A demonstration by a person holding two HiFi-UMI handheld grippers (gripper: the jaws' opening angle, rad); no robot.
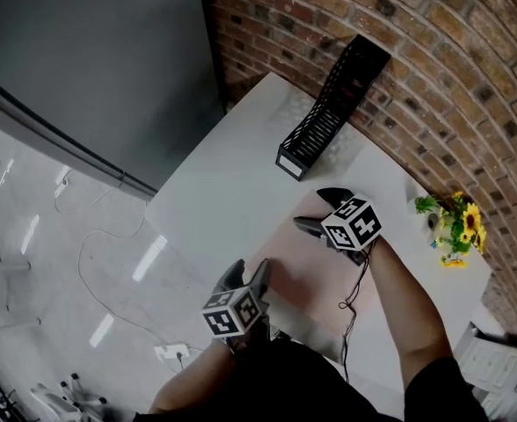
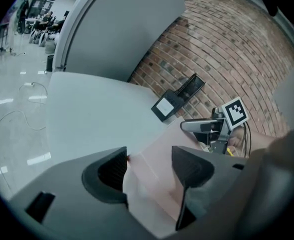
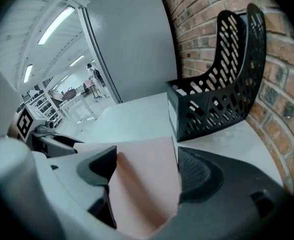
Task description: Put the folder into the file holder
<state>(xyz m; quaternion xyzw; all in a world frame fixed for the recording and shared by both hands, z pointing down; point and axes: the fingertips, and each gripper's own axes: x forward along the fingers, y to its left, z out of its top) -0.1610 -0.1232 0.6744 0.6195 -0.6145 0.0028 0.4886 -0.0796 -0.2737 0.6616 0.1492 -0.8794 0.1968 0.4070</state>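
a thin pale pink paper folder lies on the white table, near the person and well apart from the black perforated plastic file holder, which stands at the far side by the red brick wall. the left gripper has its jaws wide apart, and a corner of the folder lies between them, not pinched. the right gripper has its jaws wide too, with the folder's other end between them. a small bunch of yellow flowers stands near the wall.
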